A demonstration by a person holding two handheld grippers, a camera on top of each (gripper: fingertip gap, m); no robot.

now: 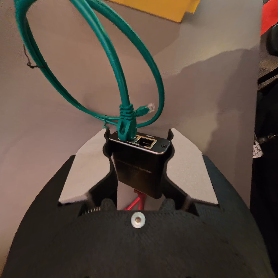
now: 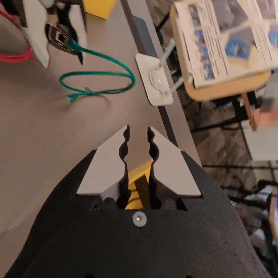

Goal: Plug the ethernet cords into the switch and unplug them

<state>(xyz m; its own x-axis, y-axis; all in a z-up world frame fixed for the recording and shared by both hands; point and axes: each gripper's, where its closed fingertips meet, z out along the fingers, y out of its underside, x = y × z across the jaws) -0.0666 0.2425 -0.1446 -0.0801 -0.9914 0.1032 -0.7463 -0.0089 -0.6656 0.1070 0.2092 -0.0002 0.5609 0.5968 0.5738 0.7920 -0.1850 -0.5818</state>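
My left gripper [image 1: 139,133] is shut on a small black switch box [image 1: 137,164], held above the grey table. A green ethernet cord [image 1: 127,84] is plugged into the box's left port [image 1: 127,136]; the port beside it [image 1: 146,142] is empty. The cord loops upward and its free clear-tipped plug [image 1: 145,110] hangs behind. A red cord [image 1: 139,201] leaves the box's near end. My right gripper [image 2: 138,127] is open and empty, over the table near its right edge. In the right wrist view the left gripper [image 2: 60,37] with the box [image 2: 60,39] is at top left, with the green cord [image 2: 105,78] and red cord [image 2: 16,56].
A yellow box [image 1: 158,9] stands at the back of the table; it also shows in the right wrist view [image 2: 99,7]. A white plate with a clear dome [image 2: 156,79] sits at the table's right edge [image 2: 168,105]. A stack of printed papers [image 2: 225,45] lies beyond the edge. The left gripper's tips are roughly 20 cm from the right gripper's.
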